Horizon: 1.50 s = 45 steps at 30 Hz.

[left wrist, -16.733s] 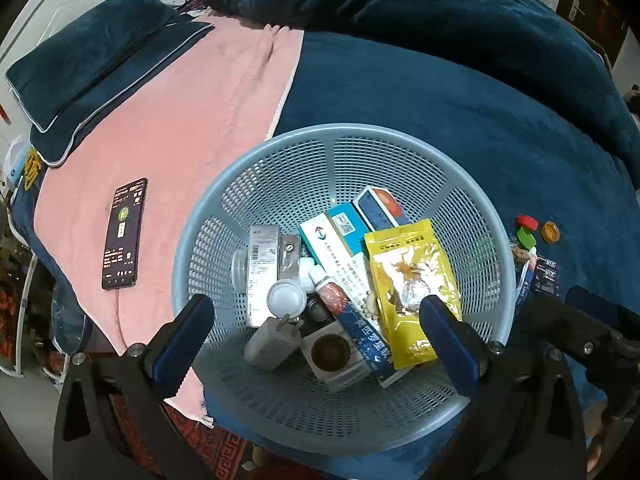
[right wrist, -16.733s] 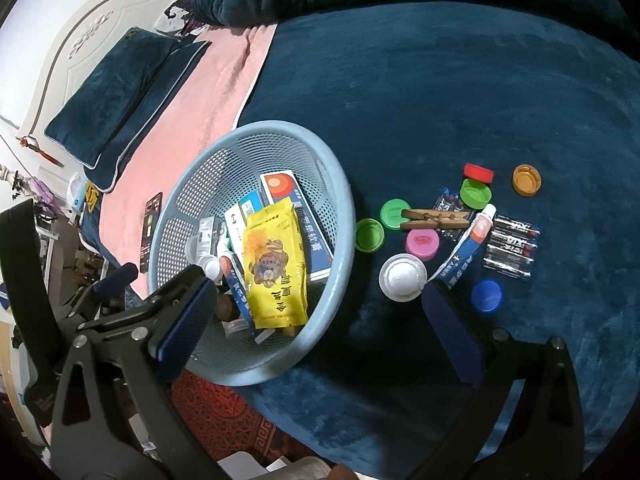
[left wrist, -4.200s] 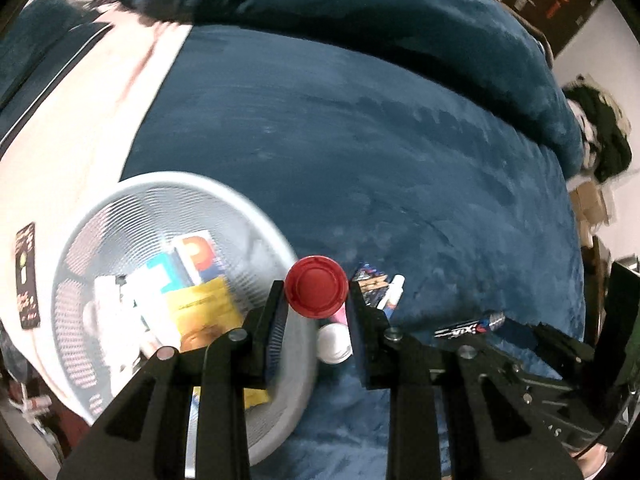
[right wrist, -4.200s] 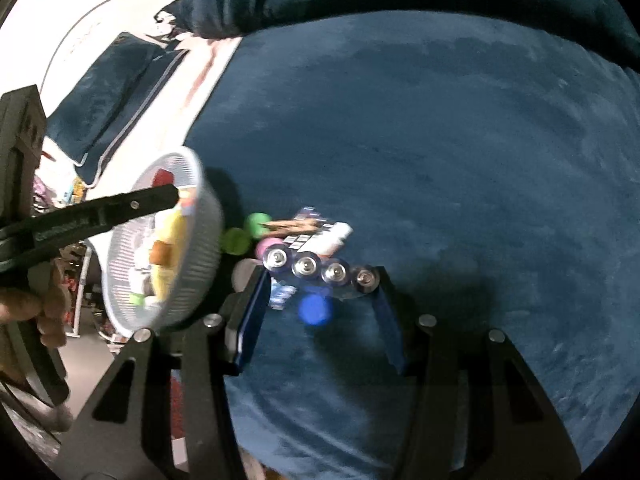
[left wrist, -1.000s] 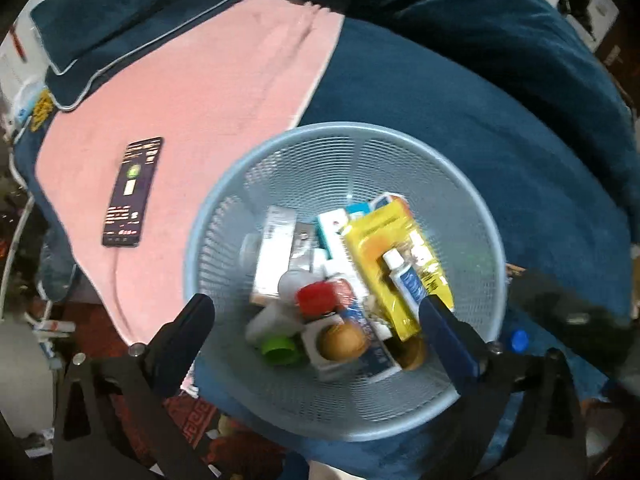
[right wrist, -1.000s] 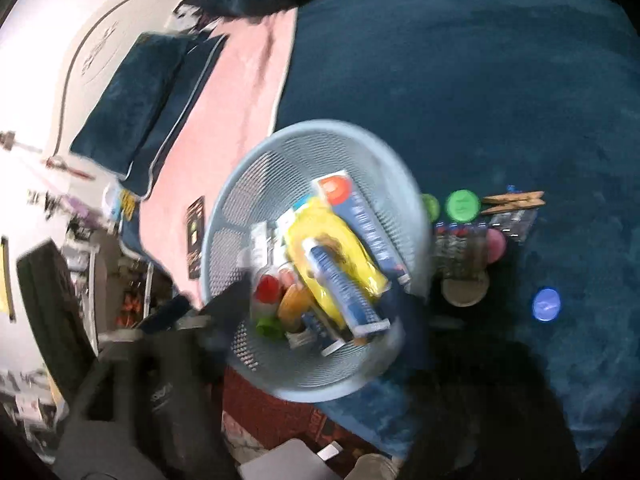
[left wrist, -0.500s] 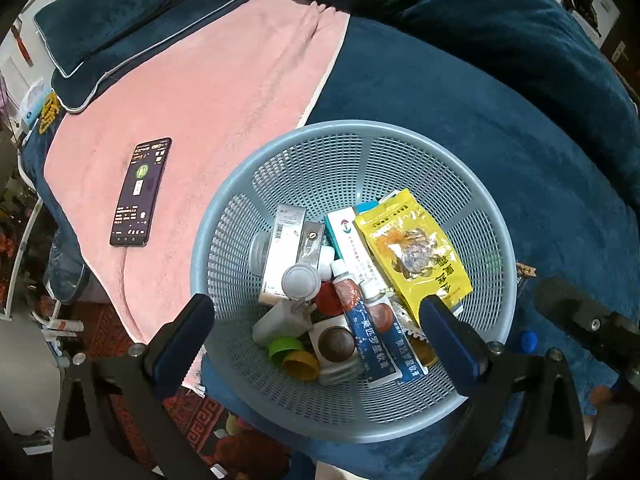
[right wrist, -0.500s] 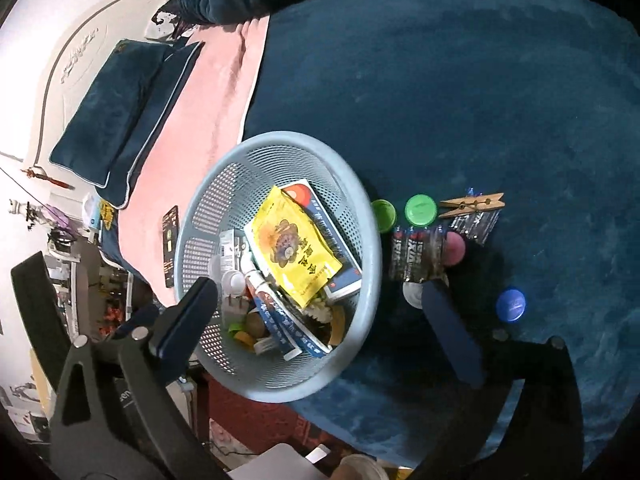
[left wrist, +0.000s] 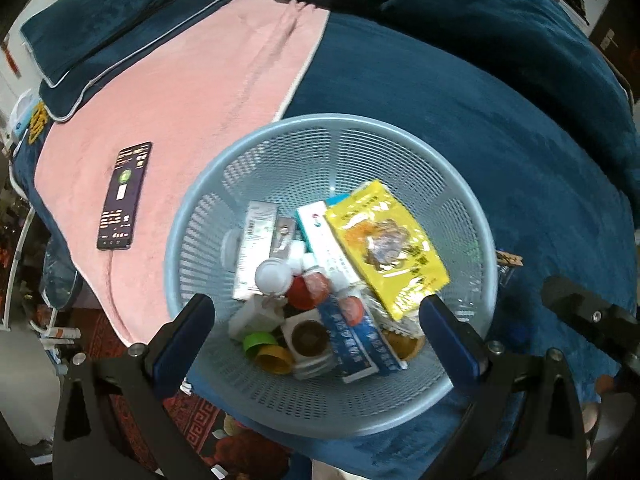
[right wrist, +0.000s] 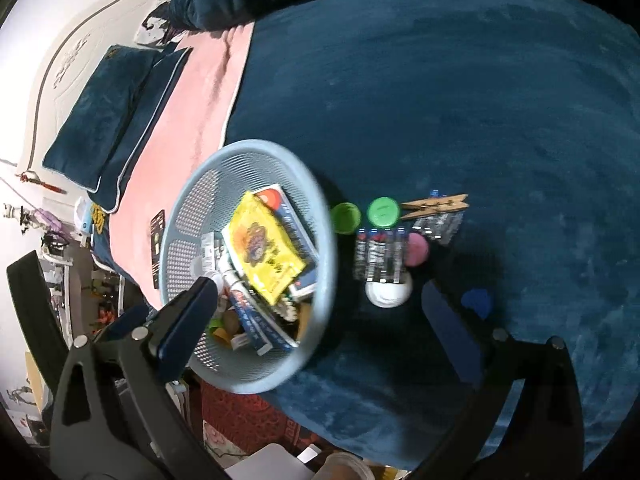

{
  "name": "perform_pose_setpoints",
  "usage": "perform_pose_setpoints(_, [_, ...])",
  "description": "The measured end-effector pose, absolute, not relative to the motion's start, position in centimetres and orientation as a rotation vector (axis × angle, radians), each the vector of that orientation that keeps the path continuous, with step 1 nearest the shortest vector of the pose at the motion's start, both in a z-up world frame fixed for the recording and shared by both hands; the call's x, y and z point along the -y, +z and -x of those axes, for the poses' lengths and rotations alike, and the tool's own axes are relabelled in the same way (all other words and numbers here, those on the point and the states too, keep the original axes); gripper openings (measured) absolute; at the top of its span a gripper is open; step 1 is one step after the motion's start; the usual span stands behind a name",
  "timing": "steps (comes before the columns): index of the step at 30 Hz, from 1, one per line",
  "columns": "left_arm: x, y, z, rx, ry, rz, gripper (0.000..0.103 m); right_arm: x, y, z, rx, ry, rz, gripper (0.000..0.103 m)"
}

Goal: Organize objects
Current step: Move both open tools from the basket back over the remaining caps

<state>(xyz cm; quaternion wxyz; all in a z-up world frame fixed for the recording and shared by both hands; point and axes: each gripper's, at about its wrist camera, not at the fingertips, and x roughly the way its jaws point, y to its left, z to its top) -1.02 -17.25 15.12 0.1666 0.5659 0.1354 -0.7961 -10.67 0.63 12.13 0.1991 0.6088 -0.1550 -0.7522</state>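
Phone (left wrist: 123, 196) lies face-up on the pink blanket (left wrist: 192, 96), far left, well apart from everything else. Next over sits the pale blue mesh basket (left wrist: 400, 136) on the dark blue bedspread (right wrist: 460, 100), packed with stuff: a yellow pouch (left wrist: 386, 246) on top of boxes, a red cap (left wrist: 307, 291), a green cap (left wrist: 256, 342), an orange cap (left wrist: 274, 360) and a blue-and-white tube (left wrist: 358, 340) near the bottom.

Above it hangs the left gripper (left wrist: 318, 326), spread as wide as the basket's contents, nothing between its blue pads and nothing touched.

Right of the basket, loose on the bedspread, are two green lids (right wrist: 383, 212), a shrink-wrapped pack of batteries (right wrist: 380, 256) lying partly over a white lid (right wrist: 388, 294), a pink lid (right wrist: 417, 249), a wooden clothespin (right wrist: 434, 205) and a blue lid (right wrist: 476, 302).

The right gripper (right wrist: 318, 322) is gaping wide too, empty, one finger over the basket's near edge and the other just beside the blue lid.
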Motion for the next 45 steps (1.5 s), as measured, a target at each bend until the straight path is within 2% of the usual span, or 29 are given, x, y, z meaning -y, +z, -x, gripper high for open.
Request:
perform_pose_setpoints(13, [12.0,15.2,2.7,-0.36,-2.343,-1.666,0.102,-6.9,11.8,10.7,0.51,-2.167,-1.746,0.103])
perform_pose_setpoints(28, [1.4,14.7,4.5,-0.368,-2.444,-1.795,0.102,-13.7,12.1,9.6,0.634,-2.228,-1.75,0.103])
perform_pose_setpoints(33, [-1.6,13.0,4.9,-0.421,-2.429,-1.871,0.102,-17.2,11.9,8.9,0.699,-2.265,-1.767,0.103])
perform_pose_setpoints(38, [-4.9,10.2,4.6,-0.358,-2.402,-1.881,0.102,-19.4,11.8,8.6,0.752,-2.288,-1.766,0.103])
perform_pose_setpoints(45, [-3.6,6.5,4.3,-0.471,-2.28,-1.78,0.102,-19.9,11.5,8.6,0.774,-2.276,-1.746,0.103])
